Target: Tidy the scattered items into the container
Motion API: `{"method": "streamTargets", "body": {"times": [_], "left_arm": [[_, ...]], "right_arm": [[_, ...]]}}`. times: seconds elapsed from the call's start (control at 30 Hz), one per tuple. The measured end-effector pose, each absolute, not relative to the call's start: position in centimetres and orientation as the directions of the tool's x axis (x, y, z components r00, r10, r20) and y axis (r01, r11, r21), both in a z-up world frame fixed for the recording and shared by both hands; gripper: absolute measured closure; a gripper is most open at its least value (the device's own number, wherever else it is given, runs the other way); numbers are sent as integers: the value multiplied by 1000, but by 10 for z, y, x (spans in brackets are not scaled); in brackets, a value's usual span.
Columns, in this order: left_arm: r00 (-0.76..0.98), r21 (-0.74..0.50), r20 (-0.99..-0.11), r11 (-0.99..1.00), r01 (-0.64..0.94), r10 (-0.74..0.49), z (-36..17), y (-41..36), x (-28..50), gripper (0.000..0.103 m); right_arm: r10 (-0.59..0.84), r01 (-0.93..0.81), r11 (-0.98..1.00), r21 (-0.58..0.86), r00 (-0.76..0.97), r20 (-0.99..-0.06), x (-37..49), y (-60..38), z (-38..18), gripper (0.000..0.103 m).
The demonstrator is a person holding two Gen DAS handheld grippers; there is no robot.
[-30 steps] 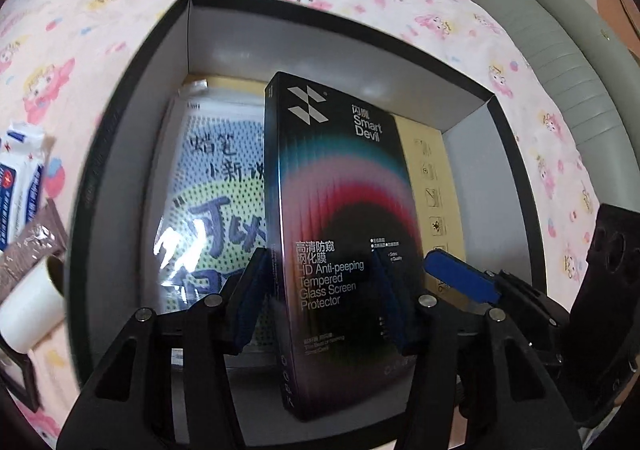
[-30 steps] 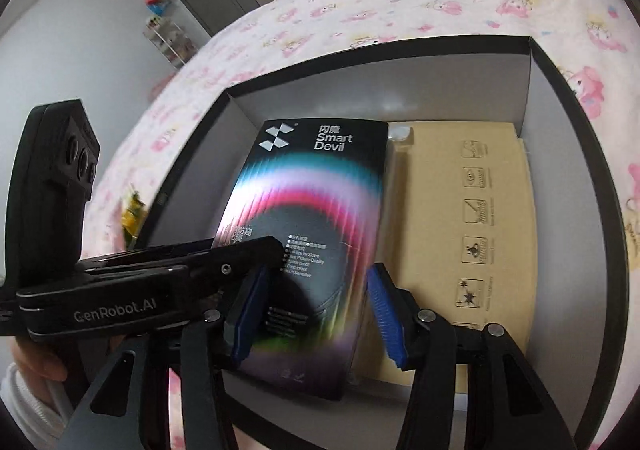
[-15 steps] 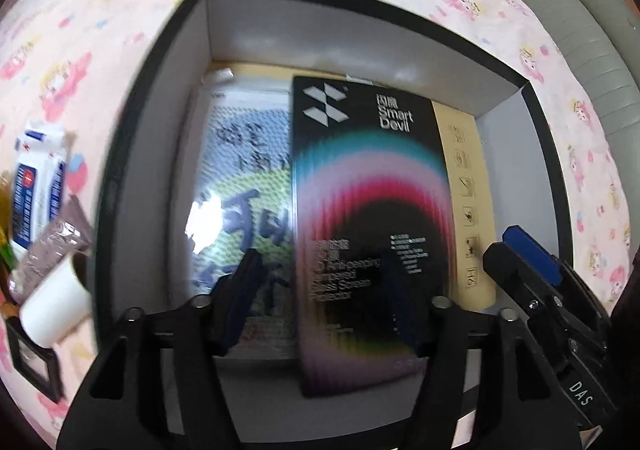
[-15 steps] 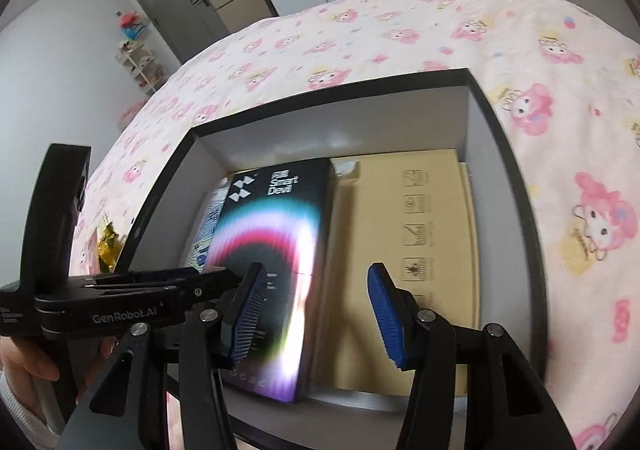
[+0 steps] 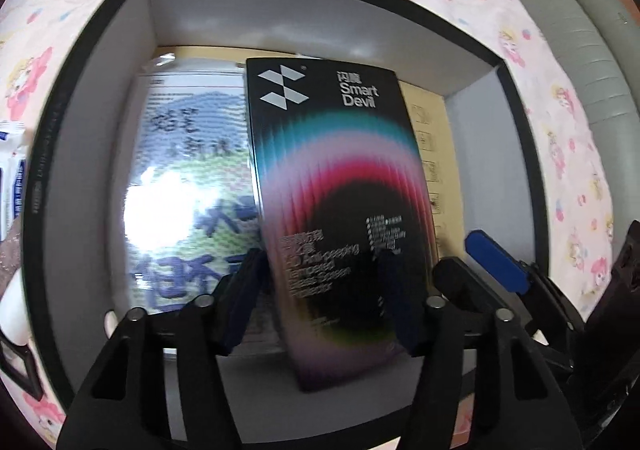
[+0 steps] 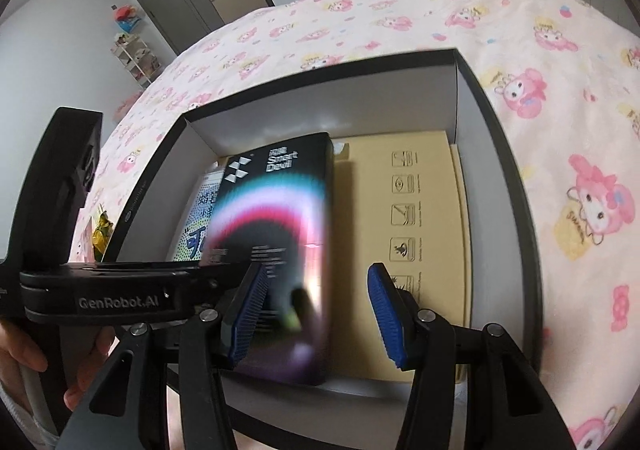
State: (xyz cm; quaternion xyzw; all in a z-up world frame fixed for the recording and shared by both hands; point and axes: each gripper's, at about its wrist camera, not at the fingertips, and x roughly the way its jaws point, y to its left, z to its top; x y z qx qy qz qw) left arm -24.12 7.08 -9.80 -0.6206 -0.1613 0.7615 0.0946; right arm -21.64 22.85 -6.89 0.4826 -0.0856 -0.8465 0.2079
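Note:
A black-rimmed grey box [image 5: 100, 154] sits on the pink bedspread; it also shows in the right wrist view [image 6: 504, 154]. Inside lie a tan flat package [image 6: 420, 218], a glossy printed packet [image 5: 192, 178] and the black Smart Devil screen-protector box [image 5: 340, 186]. My left gripper [image 5: 320, 302] is open, its fingers standing either side of the near end of the Smart Devil box, which lies in the container [image 6: 280, 234]. My right gripper [image 6: 316, 314] is open and empty above the container's near edge, beside the left gripper.
Left of the container lie a blue-and-white packet [image 5: 12, 178], a brown wrapper [image 5: 10, 254] and a white roll [image 5: 12, 310]. A yellow wrapper [image 6: 102, 232] lies beyond the left wall. A grey padded bed frame [image 5: 580, 42] runs along the right.
The Smart Devil box has come to rest flat in the container. My left gripper has drawn back slightly over it. My right gripper has pulled up and back from the container.

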Motion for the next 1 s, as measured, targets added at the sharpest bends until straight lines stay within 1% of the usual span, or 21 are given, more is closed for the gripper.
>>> {"method": "streamTargets", "body": {"times": [0.03,0.07,0.13,0.27,0.33,0.43,0.5,0.53,0.57,0.67,0.8,0.9,1.0], "left_arm": [[-223,-366,-912,-929,58,345,-97,71,-241,48],[-244,-354,-913,-933,70,328,-95,69,-241,56],[-280,-328,-915,-939,101,289,-91,64,-240,59],[-301,-293,-922,-946,136,243,-86,58,-239,60],[-294,-278,-928,-952,130,231,-87,62,-239,59],[-269,-295,-928,-949,108,258,-90,65,-242,57],[-251,-331,-921,-939,96,299,-90,73,-243,60],[-262,-328,-919,-940,97,294,-88,74,-241,61],[-273,-324,-918,-941,97,288,-87,76,-239,69],[-331,-238,-924,-965,110,190,-74,77,-235,71],[-348,-96,-936,-991,97,56,-65,78,-229,71],[-336,-44,-942,-995,87,12,-66,73,-231,71],[-324,-36,-946,-990,137,-10,-76,71,-234,71]], "right_arm": [[-436,271,-898,346,-447,-781,-216,229,-69,55],[-437,273,-898,346,-447,-781,-216,229,-69,55],[-433,284,-898,335,-445,-784,-214,226,-69,55],[-445,323,-889,325,-435,-783,-209,218,-69,55],[-426,327,-896,299,-450,-785,-207,215,-67,55],[-393,317,-911,262,-479,-785,-207,214,-62,55],[-416,313,-903,294,-468,-780,-208,219,-62,55],[-428,310,-899,310,-463,-777,-208,221,-62,55],[-439,308,-894,325,-458,-773,-209,223,-62,55],[-448,280,-892,355,-439,-779,-213,227,-67,55],[-417,277,-906,320,-452,-789,-212,226,-67,55],[-406,275,-911,308,-456,-792,-211,225,-67,54],[-391,272,-917,293,-460,-797,-210,224,-68,54]]}}
